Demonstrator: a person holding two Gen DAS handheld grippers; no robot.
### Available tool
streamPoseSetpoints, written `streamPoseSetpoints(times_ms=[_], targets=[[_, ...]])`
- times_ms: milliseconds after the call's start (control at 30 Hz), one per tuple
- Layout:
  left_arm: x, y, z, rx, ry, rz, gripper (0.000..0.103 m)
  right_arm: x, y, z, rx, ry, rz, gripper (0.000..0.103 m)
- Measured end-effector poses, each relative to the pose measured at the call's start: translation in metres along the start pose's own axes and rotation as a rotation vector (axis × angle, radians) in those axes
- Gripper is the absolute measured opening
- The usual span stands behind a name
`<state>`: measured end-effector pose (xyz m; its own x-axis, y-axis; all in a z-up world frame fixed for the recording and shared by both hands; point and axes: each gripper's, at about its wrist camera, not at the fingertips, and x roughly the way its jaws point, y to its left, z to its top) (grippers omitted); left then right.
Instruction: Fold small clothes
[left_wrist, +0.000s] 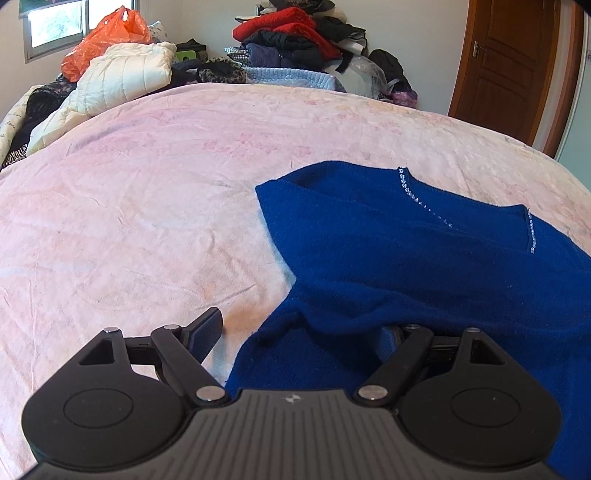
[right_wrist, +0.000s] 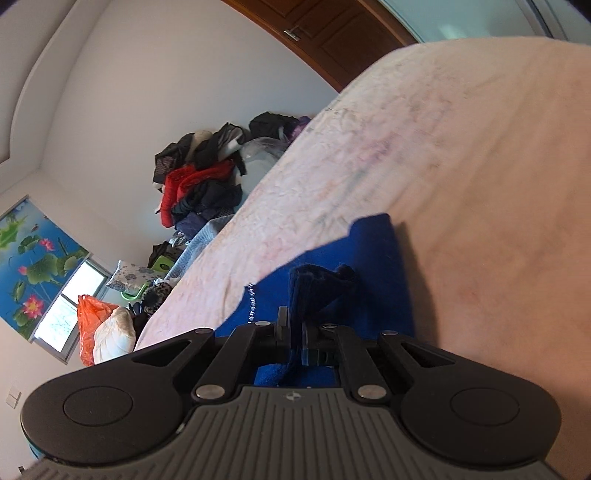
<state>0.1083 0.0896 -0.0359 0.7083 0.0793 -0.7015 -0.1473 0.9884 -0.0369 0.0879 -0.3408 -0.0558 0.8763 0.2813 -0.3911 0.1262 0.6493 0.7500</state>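
A royal-blue knitted jumper (left_wrist: 424, 258) with a line of small clear beads along its neckline lies on the pale pink, faintly flower-printed bedspread (left_wrist: 147, 221), toward the right side of the left wrist view. Its near hem spreads over the front of the left gripper (left_wrist: 299, 332), whose jaws stand wide apart; the left finger (left_wrist: 207, 332) shows its ribbed blue pad above bare bedspread, while the right finger is mostly buried under the knit, so whether cloth touches its pad is hard to say.

In the right wrist view the right gripper (right_wrist: 295, 332) has its jaws drawn together on a bunched fold of the same blue jumper (right_wrist: 369, 266), the pinched cloth standing up dark between the fingers, with the beaded trim just to the left.

At the far edge of the bed sit a heap of red and dark clothes (left_wrist: 291, 33), a cream quilted jacket (left_wrist: 125, 74) and an orange plastic bag (left_wrist: 107, 40). A brown panelled wooden door (left_wrist: 517, 66) stands at right. No brand name or readable writing shows; each gripper body carries only a small round emblem.
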Motion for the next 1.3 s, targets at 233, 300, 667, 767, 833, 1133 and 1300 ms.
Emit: streamPoseSetpoints(times_ms=[233, 300, 667, 767, 833, 1133, 1300], targets=[[-0.004, 0.007, -0.002, 0.040, 0.019, 0.018, 0.083, -0.010, -0.023, -0.006, 0.046, 0.006, -0.044, 0.015], [-0.006, 0.011, -0.003, 0.044, 0.029, 0.025, 0.083, -0.014, -0.028, -0.006, 0.047, 0.002, -0.056, 0.015], [-0.041, 0.039, -0.006, -0.016, 0.007, 0.001, 0.083, -0.019, 0.042, -0.013, -0.318, -0.094, -0.152, 0.040], [-0.044, 0.034, 0.005, -0.017, -0.023, -0.039, 0.087, 0.007, 0.056, -0.020, -0.355, 0.022, -0.092, 0.053], [-0.034, 0.026, 0.008, 0.029, -0.019, -0.028, 0.091, 0.023, 0.055, -0.025, -0.362, 0.082, -0.136, 0.052], [-0.007, 0.010, -0.008, 0.089, 0.037, 0.014, 0.091, 0.015, 0.053, -0.030, -0.376, 0.067, -0.166, 0.070], [-0.008, 0.011, -0.012, 0.085, 0.034, 0.023, 0.091, 0.006, 0.052, -0.031, -0.353, 0.040, -0.163, 0.069]])
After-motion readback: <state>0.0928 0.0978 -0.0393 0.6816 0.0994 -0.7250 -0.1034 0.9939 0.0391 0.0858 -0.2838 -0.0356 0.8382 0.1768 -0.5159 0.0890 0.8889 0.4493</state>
